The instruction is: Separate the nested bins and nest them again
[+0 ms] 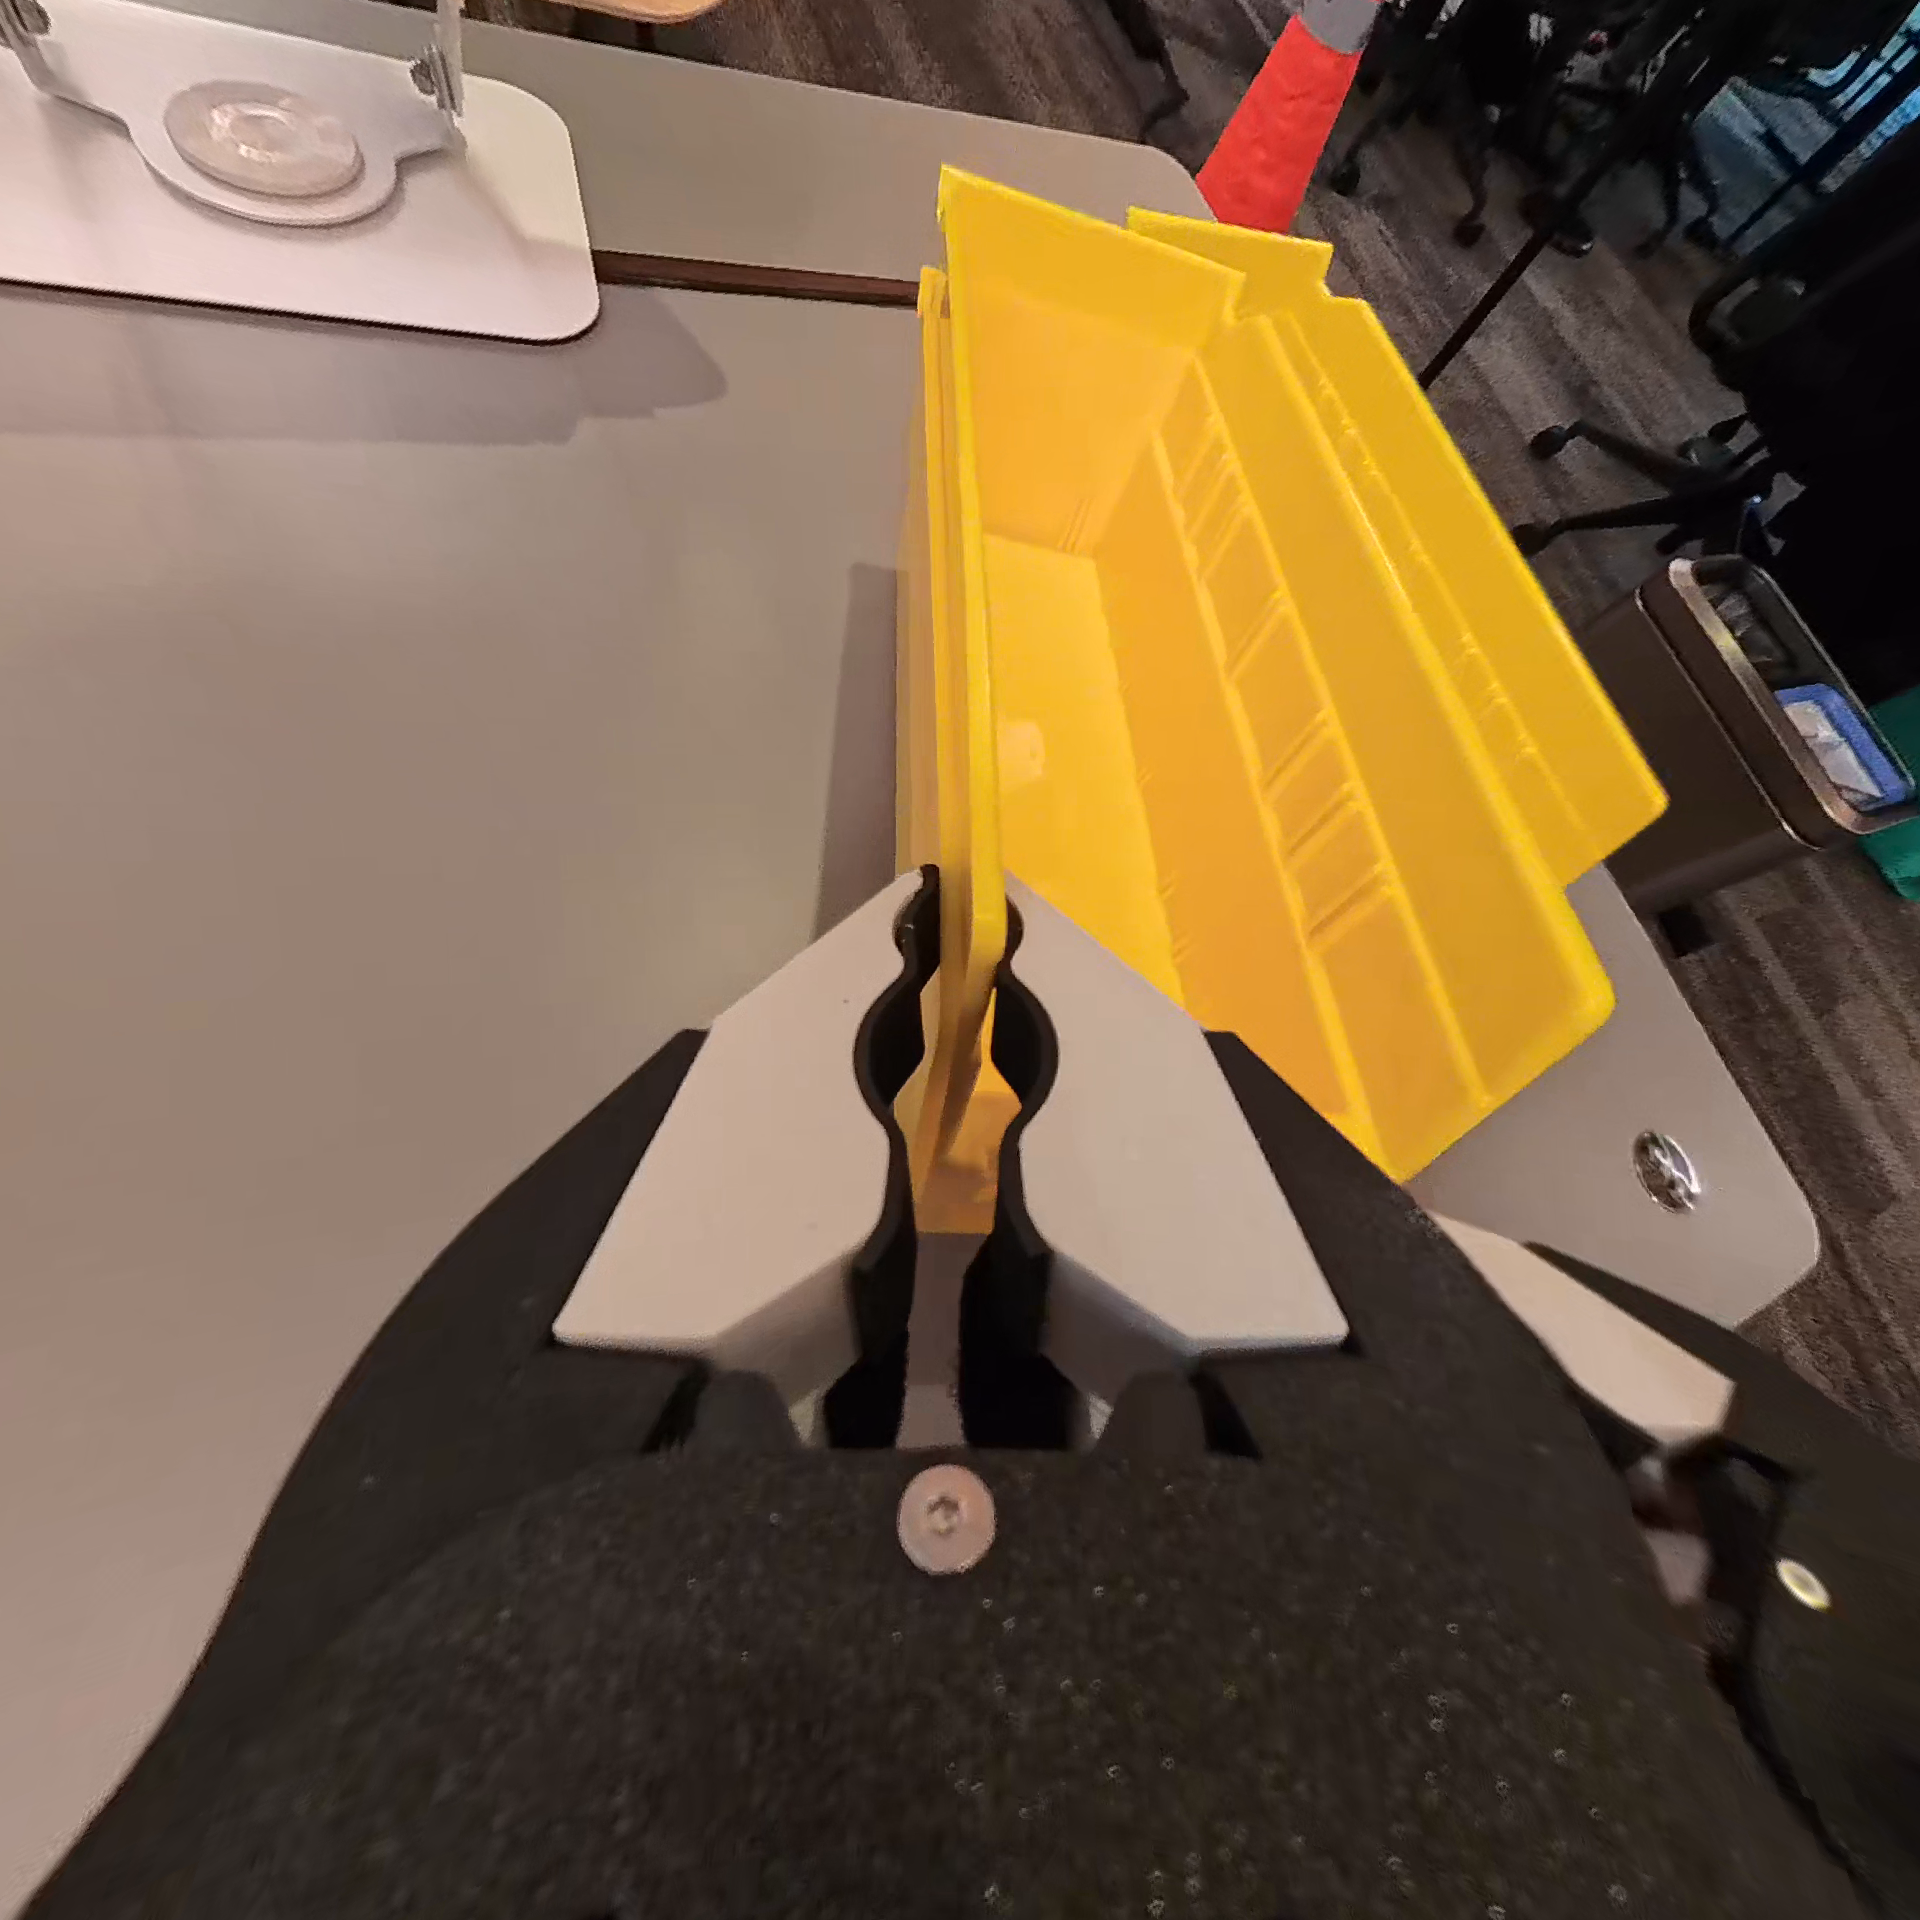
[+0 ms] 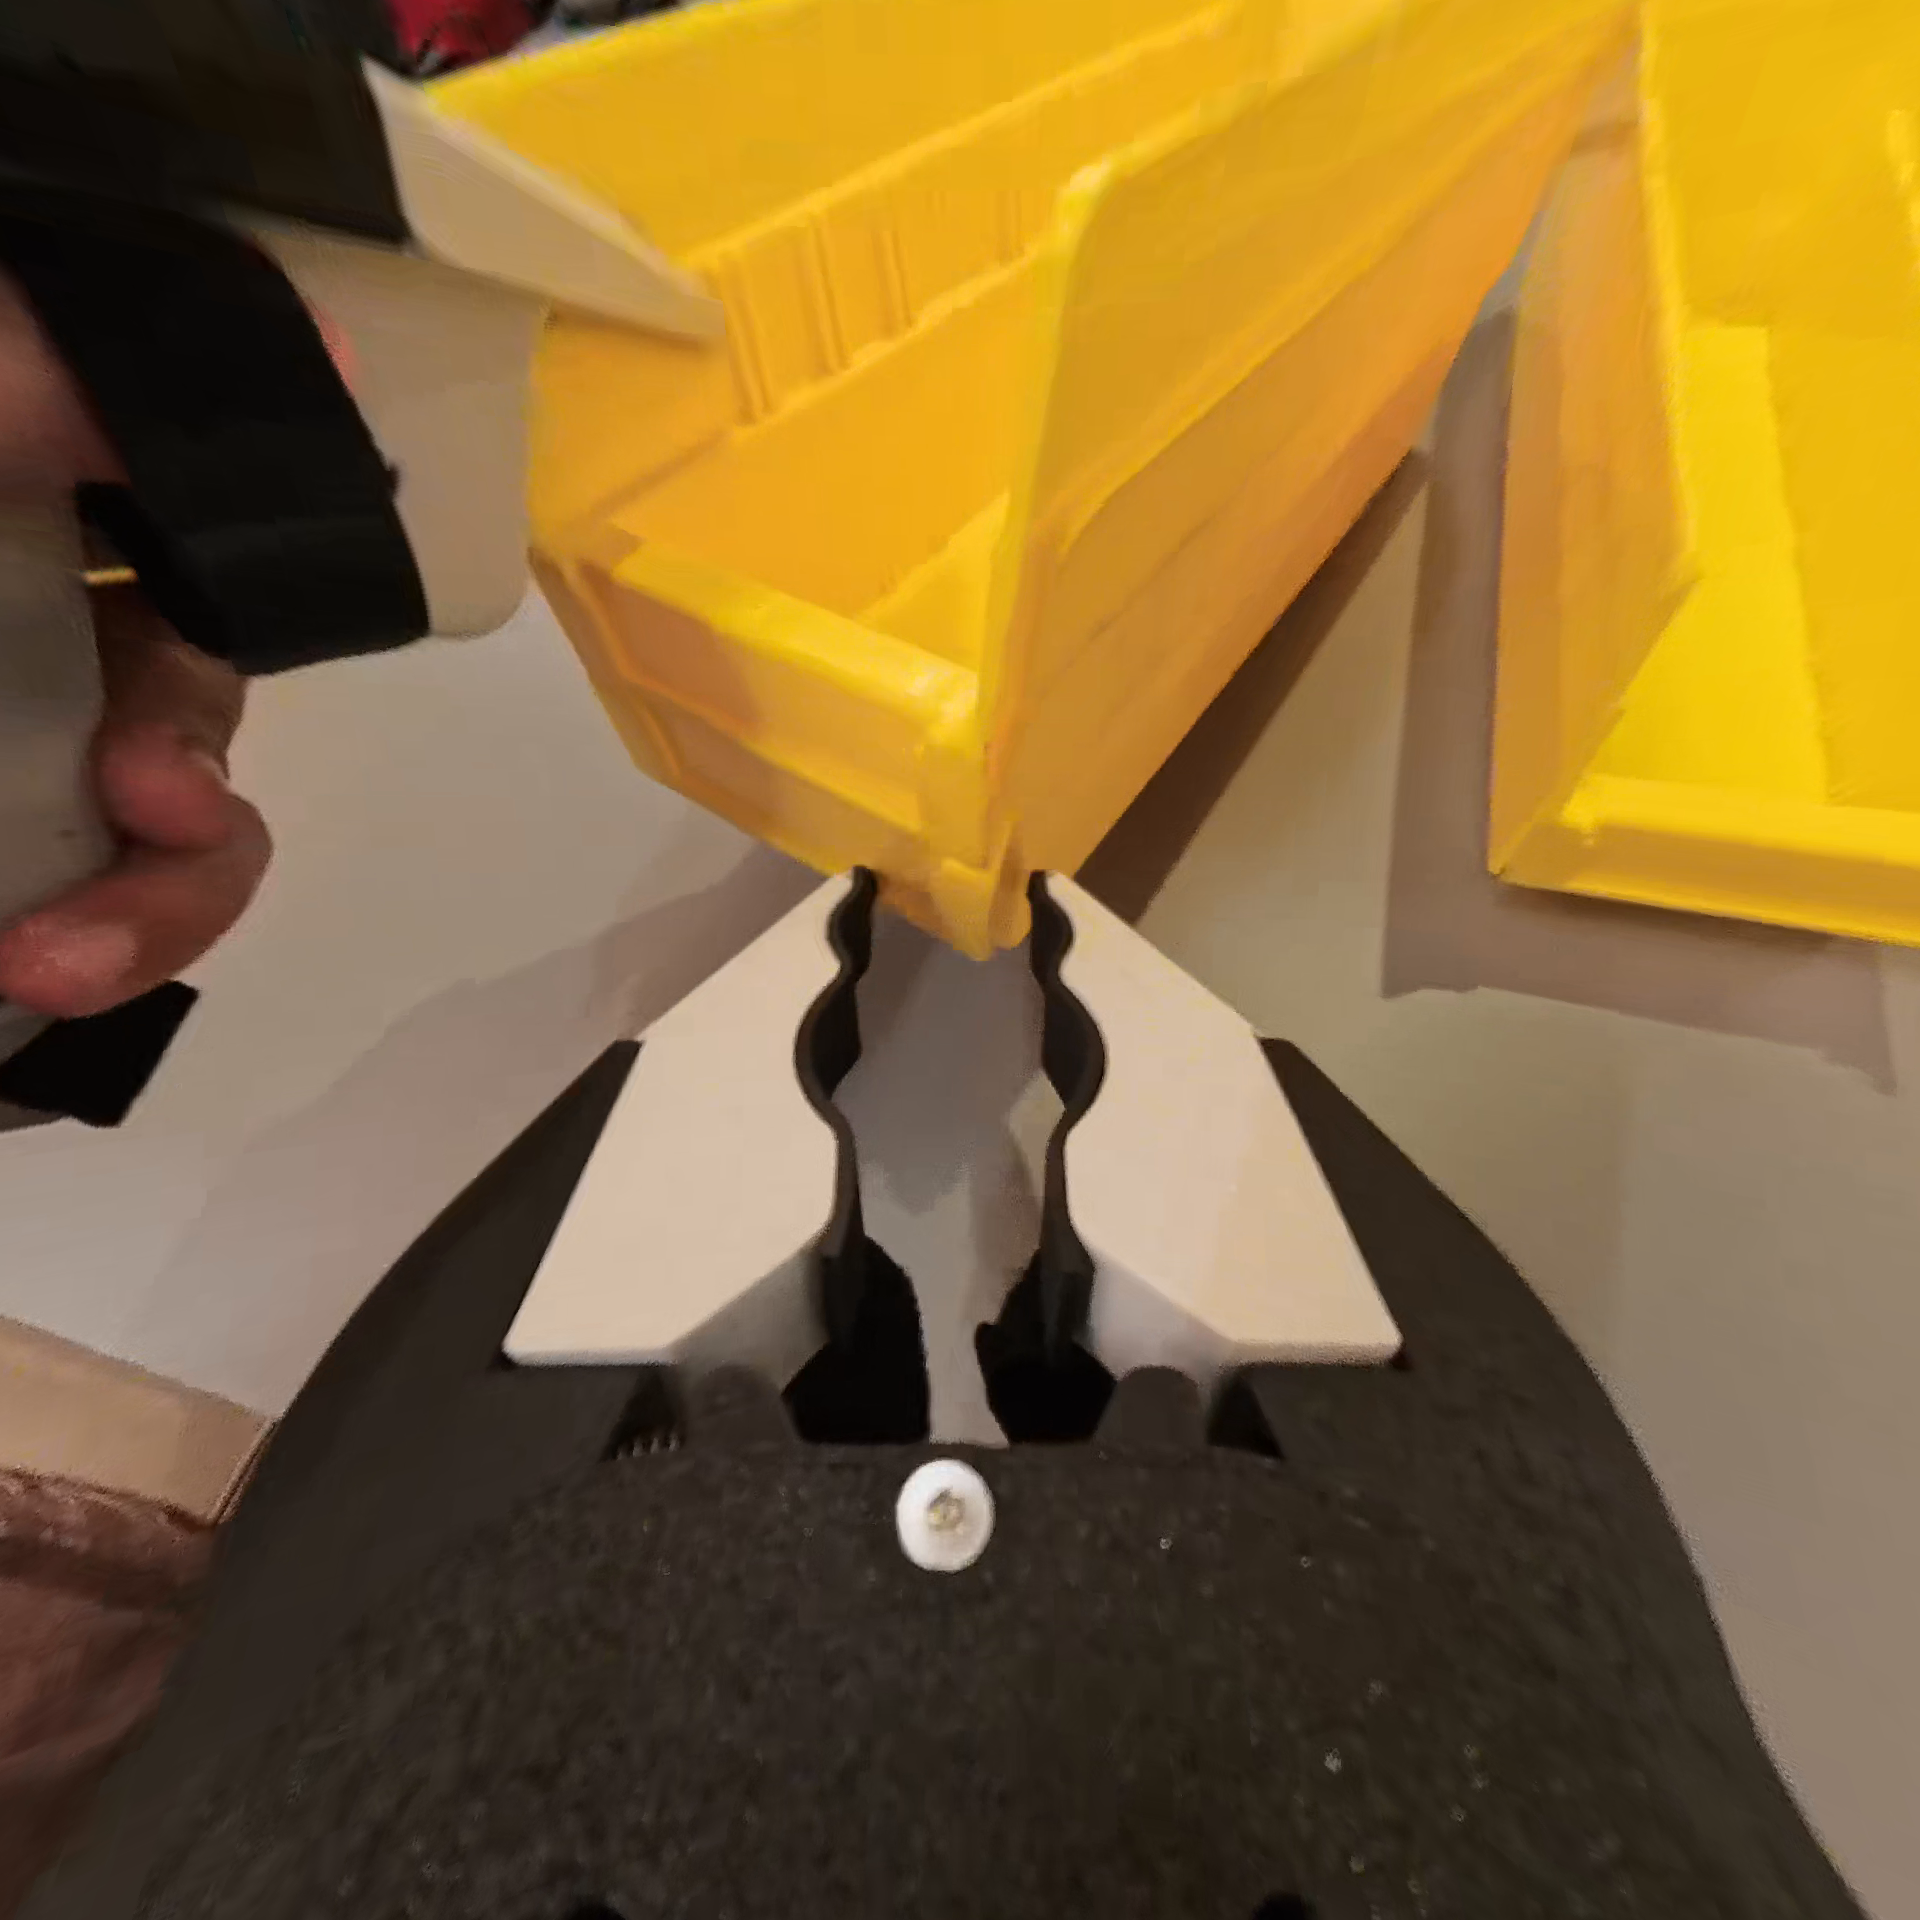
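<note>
nested bins (image 1: pixel 1226 665) clenched at one wall by left tongs (image 1: pixel 961 914); right tongs (image 2: pixel 951 904) released, straddling a corner.

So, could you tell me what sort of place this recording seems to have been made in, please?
Probably an office or lab workspace. A grey table carries the yellow bins, black wheeled office chairs stand on the carpeted floor behind it, and an orange traffic cone and a waste bin stand nearby.

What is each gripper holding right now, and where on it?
Left gripper clamps the yellow bin by its side wall rim. Right gripper straddles its front corner, jaws open.
</note>
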`<state>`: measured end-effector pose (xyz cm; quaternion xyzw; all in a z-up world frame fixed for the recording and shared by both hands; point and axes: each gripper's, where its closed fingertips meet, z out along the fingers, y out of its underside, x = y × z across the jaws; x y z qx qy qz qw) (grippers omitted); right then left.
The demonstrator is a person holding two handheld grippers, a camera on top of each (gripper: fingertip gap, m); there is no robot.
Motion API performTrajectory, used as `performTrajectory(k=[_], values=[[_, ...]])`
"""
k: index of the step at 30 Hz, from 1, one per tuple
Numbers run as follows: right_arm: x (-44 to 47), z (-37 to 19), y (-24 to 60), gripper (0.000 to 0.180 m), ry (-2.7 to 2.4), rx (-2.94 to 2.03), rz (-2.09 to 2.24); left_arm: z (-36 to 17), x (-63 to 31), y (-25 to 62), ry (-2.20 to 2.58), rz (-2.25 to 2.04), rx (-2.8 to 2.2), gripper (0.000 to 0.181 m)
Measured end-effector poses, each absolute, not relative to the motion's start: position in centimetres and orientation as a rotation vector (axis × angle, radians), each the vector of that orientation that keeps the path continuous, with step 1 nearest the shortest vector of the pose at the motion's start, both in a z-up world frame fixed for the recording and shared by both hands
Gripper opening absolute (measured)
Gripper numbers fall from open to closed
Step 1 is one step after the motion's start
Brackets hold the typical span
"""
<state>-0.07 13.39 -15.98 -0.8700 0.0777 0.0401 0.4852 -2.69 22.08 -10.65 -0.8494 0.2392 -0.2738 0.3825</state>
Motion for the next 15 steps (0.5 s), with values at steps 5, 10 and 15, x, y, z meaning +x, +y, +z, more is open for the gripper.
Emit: performTrajectory(k=[5, 10, 15], values=[[-0.2, -16.3, 13.3, 0.029, 0.197, -2.127, 0.165, -10.8, -2.8, 21.8, 0.606, -0.736, -2.193, 0.003], [-0.6, -17.0, 13.2, 0.027, 0.202, -2.156, 0.226, -11.0, -3.0, 21.7, 0.595, -0.766, -2.206, 0.004], [-1.4, -17.7, 13.9, 0.025, 0.173, -2.191, 0.324, -10.9, -3.5, 21.8, 0.6, -0.737, -2.193, 0.005]])
